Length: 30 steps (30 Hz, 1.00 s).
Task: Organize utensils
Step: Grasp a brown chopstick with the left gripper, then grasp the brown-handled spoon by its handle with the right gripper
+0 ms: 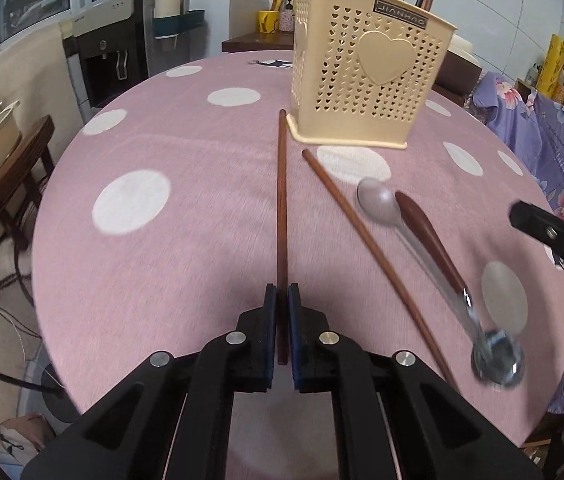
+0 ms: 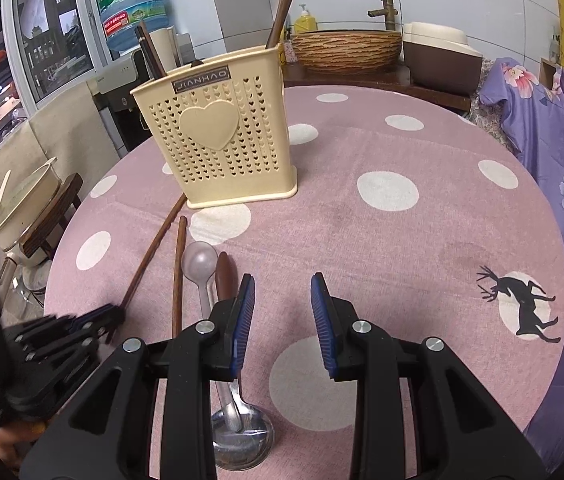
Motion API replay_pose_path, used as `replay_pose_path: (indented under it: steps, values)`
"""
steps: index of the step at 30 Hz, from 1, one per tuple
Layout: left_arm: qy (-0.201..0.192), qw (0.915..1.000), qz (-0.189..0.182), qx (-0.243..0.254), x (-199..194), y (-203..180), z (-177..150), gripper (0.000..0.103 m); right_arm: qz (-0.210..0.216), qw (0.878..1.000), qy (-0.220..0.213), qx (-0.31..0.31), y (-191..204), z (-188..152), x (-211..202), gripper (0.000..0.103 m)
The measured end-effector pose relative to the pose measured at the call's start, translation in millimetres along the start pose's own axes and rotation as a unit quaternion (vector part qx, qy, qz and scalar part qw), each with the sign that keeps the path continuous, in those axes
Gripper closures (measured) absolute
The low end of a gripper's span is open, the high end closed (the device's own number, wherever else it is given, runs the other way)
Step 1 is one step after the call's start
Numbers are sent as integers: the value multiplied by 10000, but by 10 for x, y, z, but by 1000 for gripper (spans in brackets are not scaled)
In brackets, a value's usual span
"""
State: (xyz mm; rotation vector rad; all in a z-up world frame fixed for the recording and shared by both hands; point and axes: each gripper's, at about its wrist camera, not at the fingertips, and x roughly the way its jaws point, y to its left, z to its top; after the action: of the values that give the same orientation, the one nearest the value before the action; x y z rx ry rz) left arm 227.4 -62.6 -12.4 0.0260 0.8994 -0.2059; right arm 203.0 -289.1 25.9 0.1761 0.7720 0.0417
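Left gripper point(image 1: 282, 296): blue ribbed pads clamped on the near end of a slim brown wooden chopstick point(image 1: 282, 200); its far tip lies just off the near-left corner of the holder point(image 1: 366, 80). Right gripper point(image 2: 283, 308): jaws partly apart, nothing between them, hanging over bare cloth near-right of the holder. Holder is cream plastic, upright, heart-perforated walls, raised heart, a few sticks standing inside. In front of the holder, flat on the tablecloth point(image 1: 161, 128) (pink, white dots): second chopstick point(image 1: 362, 236), pale plastic spoon point(image 1: 378, 204), steel ladle with rounded wooden handle point(image 1: 434, 240), the last two touching.
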Motion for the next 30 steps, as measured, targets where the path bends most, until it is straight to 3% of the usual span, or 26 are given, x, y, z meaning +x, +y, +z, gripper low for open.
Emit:
replay_pose_path:
  steps: [6,15,17,18,19,23,25,28,30]
  values:
    - [4,9999,-57,-96,-216,15,-284,96,12,9999,112,19,1,-53,46,73]
    - [-95,9999,-46,-94,-250,-30,-355,93,73,9997,215,-59,31,-119,86,73]
    - [-106,9998,-69,-137,-250,-12,-343,79,91,9997,219,-91,37,-129,91,72]
    - [-108,9998,-66,-158,-247,1,-325,58,107,9997,208,-109,43,-133,90,70]
    - [-133,9997,-68,-194,-253,15,-316,45,122,9997,194,-125,45,-132,90,65]
    - [-363,9991,-38,-224,-307,60,-247,40,152,9993,207,-256,63,-124,121,63]
    - [-464,9987,19,-200,-305,88,-191,26,204,9990,239,-311,82,-121,140,63]
    - [-596,9979,75,-258,-290,168,-102,13,239,9983,288,-450,128,-117,166,63]
    - [-642,9974,140,-280,-270,224,-35,12,229,9975,310,-584,157,-110,182,63]
